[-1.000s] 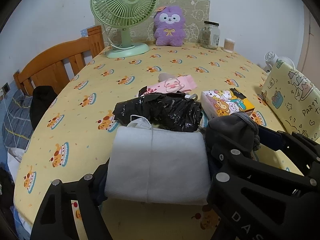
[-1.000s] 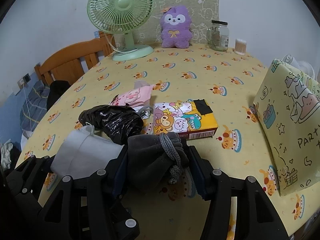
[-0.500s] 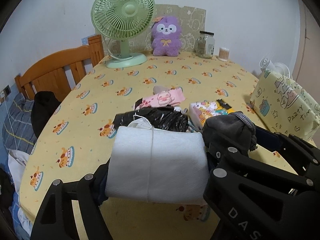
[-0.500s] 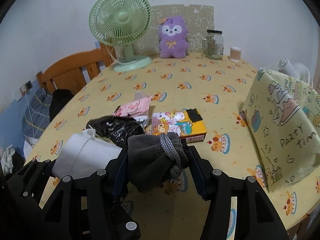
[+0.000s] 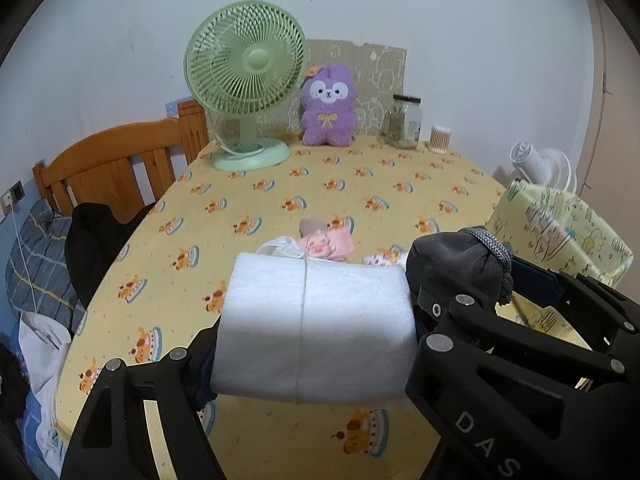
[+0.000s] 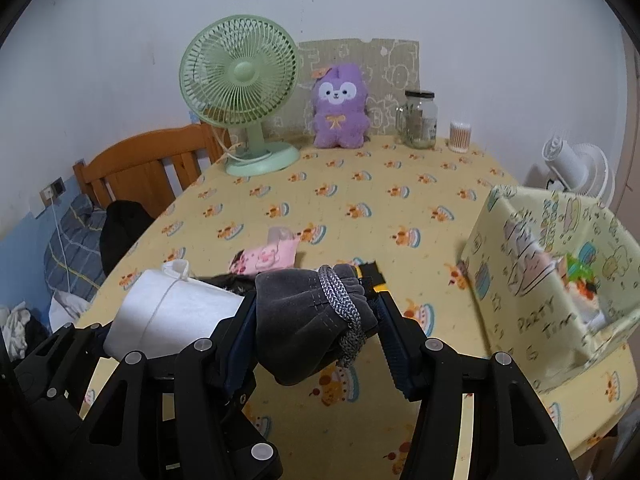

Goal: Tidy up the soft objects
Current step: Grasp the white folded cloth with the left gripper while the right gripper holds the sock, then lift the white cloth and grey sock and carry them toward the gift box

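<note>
Left hand-held gripper (image 5: 316, 332) clamps a white cloth bundle (image 5: 314, 328) tied with string, held above the yellow surface (image 5: 320, 184). Right hand-held gripper (image 6: 316, 320) grips a grey drawstring pouch (image 6: 308, 320). To the right, an open party gift bag (image 6: 552, 280) holds colourful items, too blurred to identify.

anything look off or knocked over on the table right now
Nothing is spilled or toppled. The fan, plush toy and jar stand upright at the back. Only the gift bag leans, its mouth gaping open at the table's right edge.
</note>
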`<state>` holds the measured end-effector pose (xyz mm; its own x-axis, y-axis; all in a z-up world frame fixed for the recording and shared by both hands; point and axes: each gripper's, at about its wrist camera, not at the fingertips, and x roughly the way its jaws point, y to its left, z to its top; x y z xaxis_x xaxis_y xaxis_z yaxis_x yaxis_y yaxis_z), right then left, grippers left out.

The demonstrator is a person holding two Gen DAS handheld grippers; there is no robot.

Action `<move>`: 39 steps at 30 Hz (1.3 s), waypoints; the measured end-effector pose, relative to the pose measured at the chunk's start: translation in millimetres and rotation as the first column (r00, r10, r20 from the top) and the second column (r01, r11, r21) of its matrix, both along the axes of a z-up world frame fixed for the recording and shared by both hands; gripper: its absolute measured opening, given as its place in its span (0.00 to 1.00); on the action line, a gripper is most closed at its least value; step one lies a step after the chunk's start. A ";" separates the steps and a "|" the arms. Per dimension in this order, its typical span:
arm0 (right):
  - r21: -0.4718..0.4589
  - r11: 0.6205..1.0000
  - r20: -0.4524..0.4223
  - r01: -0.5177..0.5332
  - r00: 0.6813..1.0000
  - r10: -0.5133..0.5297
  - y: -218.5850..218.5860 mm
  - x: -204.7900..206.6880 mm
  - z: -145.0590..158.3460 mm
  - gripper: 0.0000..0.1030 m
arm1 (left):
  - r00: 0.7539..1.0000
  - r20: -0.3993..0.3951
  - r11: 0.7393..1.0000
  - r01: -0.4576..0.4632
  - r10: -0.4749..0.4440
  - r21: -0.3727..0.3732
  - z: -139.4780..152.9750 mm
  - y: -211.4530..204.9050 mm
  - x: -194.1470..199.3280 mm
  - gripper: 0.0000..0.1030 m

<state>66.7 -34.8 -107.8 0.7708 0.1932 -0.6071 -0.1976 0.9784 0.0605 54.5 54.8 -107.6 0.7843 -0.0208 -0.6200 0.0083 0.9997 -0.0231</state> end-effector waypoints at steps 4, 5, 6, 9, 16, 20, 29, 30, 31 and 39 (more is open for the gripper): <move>-0.001 1.000 0.020 -0.002 1.000 0.002 -2.5 -0.8 12.5 0.59 | 1.000 0.022 1.000 -0.005 0.005 0.000 10.6 -2.8 -0.9 0.79; -0.002 1.000 0.024 -0.004 1.000 0.004 -2.6 -0.9 15.3 0.59 | 1.000 0.028 1.000 -0.006 0.006 0.000 14.0 -3.3 -1.1 0.79; -0.002 1.000 0.028 -0.004 1.000 0.004 -2.4 -0.9 17.5 0.59 | 1.000 0.030 1.000 -0.007 0.007 0.000 15.8 -3.5 -1.1 0.79; -0.002 1.000 0.041 -0.006 0.999 0.006 -3.0 -1.7 26.6 0.59 | 0.999 0.045 1.000 -0.009 0.009 0.002 23.3 -4.6 -1.3 0.79; 0.009 1.000 0.071 -0.003 0.997 0.003 -11.3 -2.7 46.6 0.59 | 0.997 0.078 1.000 -0.002 0.001 0.013 41.4 -13.0 -0.9 0.79; 0.011 1.000 0.087 0.001 0.996 -0.002 -18.2 -3.8 56.2 0.59 | 0.995 0.096 1.000 0.004 -0.005 0.015 50.8 -20.2 -0.2 0.79; 0.026 1.000 0.114 -0.005 0.993 0.002 -35.6 -4.0 73.5 0.59 | 0.991 0.133 0.999 -0.006 0.001 0.035 68.9 -38.3 0.1 0.79; 0.028 1.000 0.118 -0.005 0.993 0.002 -38.0 -3.8 75.7 0.59 | 0.991 0.135 0.999 -0.007 0.002 0.036 70.7 -39.9 0.5 0.79; 0.028 1.000 0.120 -0.006 0.993 0.002 -40.0 -3.4 77.6 0.59 | 0.991 0.137 0.999 -0.008 0.003 0.036 72.8 -42.2 0.9 0.79; 0.034 0.999 0.134 0.005 0.991 -0.010 -57.5 -0.2 85.6 0.59 | 0.988 0.154 0.999 0.004 -0.010 0.039 79.1 -57.7 5.7 0.79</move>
